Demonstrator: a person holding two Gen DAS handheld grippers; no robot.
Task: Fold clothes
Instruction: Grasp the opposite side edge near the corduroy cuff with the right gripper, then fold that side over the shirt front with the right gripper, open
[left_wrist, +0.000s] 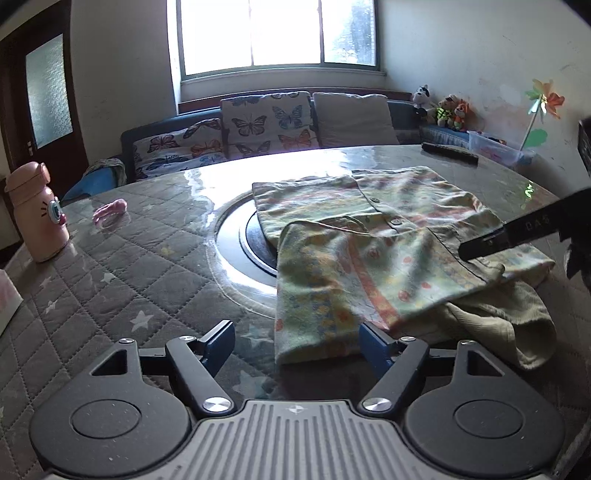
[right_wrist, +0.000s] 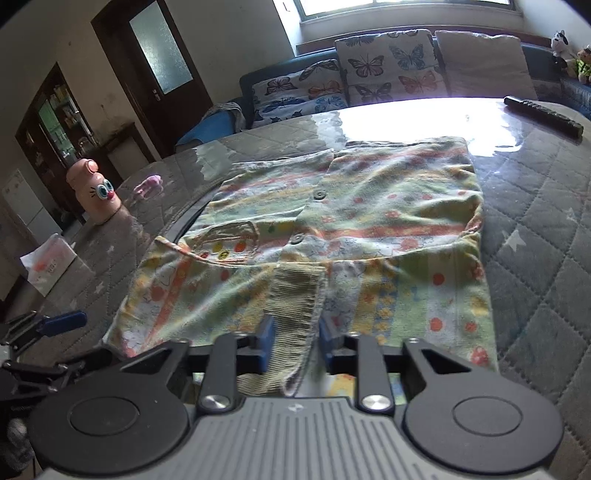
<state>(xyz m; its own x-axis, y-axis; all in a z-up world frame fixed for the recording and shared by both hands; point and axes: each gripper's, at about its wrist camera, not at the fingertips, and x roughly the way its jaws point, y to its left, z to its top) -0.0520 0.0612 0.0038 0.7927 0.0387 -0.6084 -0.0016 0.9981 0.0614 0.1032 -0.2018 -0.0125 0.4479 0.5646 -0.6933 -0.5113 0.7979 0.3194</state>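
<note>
A small patterned green, orange and yellow button shirt (left_wrist: 373, 236) lies on the round table, partly folded, with one sleeve laid over its front. My left gripper (left_wrist: 297, 345) is open and empty, low at the shirt's near edge. My right gripper (right_wrist: 293, 345) is partly closed around the sleeve's ribbed beige cuff (right_wrist: 295, 306); the cuff lies between the blue pads and I cannot tell if they pinch it. The shirt fills the right wrist view (right_wrist: 369, 206). The right gripper's dark finger shows at the right in the left wrist view (left_wrist: 517, 236).
The table has a quilted grey cover (left_wrist: 92, 280) under glass with a round inset (left_wrist: 236, 236). A pink bottle (left_wrist: 35, 214) and a pink clip (left_wrist: 110, 210) stand left. A dark remote (left_wrist: 448, 151) lies far right. A sofa with cushions (left_wrist: 269, 122) is behind.
</note>
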